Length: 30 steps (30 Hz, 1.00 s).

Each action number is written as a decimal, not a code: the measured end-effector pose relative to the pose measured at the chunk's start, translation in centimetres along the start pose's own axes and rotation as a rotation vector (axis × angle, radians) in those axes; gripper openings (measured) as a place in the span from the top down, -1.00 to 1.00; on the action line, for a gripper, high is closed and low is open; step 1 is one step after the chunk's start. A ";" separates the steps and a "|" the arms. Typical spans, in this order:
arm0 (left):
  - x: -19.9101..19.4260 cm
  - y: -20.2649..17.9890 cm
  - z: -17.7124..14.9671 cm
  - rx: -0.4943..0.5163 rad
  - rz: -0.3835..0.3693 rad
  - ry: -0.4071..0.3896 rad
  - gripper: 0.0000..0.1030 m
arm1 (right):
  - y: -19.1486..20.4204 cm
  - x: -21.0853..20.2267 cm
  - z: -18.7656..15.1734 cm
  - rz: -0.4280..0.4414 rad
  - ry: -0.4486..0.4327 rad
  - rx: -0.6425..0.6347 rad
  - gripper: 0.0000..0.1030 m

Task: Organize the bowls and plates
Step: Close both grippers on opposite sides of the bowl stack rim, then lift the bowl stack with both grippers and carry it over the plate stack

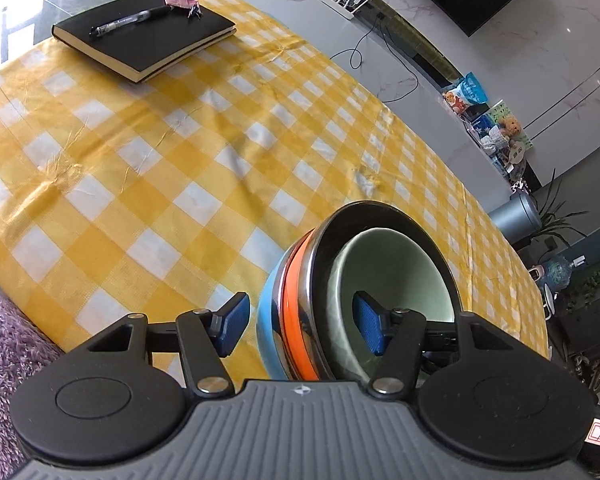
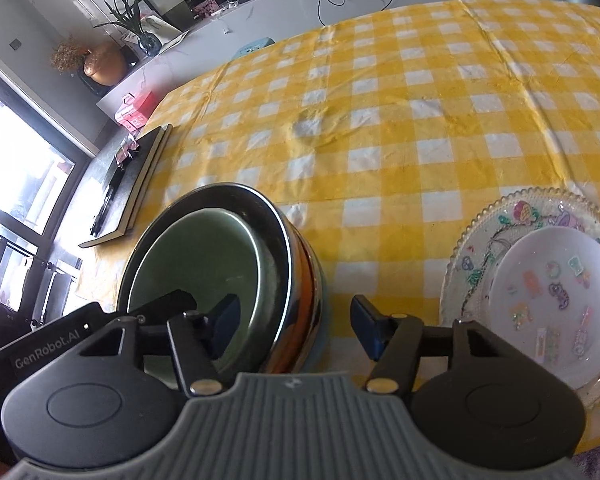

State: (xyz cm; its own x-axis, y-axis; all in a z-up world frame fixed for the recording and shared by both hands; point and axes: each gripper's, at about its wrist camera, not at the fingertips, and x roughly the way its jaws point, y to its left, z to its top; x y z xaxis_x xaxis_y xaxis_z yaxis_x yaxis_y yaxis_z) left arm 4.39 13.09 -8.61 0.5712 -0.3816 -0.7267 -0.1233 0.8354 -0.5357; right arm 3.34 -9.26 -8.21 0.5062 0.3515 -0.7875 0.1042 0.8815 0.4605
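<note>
A stack of nested bowls stands on the yellow checked tablecloth (image 1: pixel 160 168): a pale green bowl (image 1: pixel 400 264) inside a steel bowl (image 1: pixel 384 212), with an orange bowl (image 1: pixel 296 304) and a light blue bowl (image 1: pixel 266 320) beneath. My left gripper (image 1: pixel 302 322) is open, its jaws straddling the stack's wall, one pad inside the green bowl. My right gripper (image 2: pixel 296 326) is open and straddles the opposite wall of the same stack (image 2: pixel 204 256). To the right, a white decorated bowl (image 2: pixel 556 304) sits in a clear beaded plate (image 2: pixel 480 240).
A black notebook (image 1: pixel 144 36) with a pen (image 1: pixel 132 20) and a wrapper lies at the table's far corner. A purple fuzzy cushion (image 1: pixel 8 352) is at the near left edge. A white TV bench with cables and plants stands beyond the table.
</note>
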 end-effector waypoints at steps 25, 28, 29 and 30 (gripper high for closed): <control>0.5 -0.9 -0.3 0.069 0.061 0.009 0.09 | -0.3 0.6 0.2 0.015 0.006 0.047 0.18; 0.3 -0.7 -0.3 0.050 0.064 0.010 0.12 | -0.3 0.5 0.2 0.012 0.004 0.048 0.19; 0.3 -0.7 -0.3 0.043 0.065 0.010 0.12 | -0.4 0.5 0.2 0.013 0.005 0.050 0.19; 0.2 -0.7 -0.3 0.041 0.067 0.009 0.12 | -0.3 0.4 0.2 0.015 0.006 0.053 0.20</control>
State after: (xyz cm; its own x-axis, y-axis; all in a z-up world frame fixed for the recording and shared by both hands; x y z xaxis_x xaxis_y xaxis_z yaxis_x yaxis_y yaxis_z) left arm 4.35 12.32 -8.52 0.5554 -0.3273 -0.7645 -0.1276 0.8748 -0.4673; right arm 3.70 -9.47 -8.63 0.5030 0.3664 -0.7828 0.1422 0.8583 0.4931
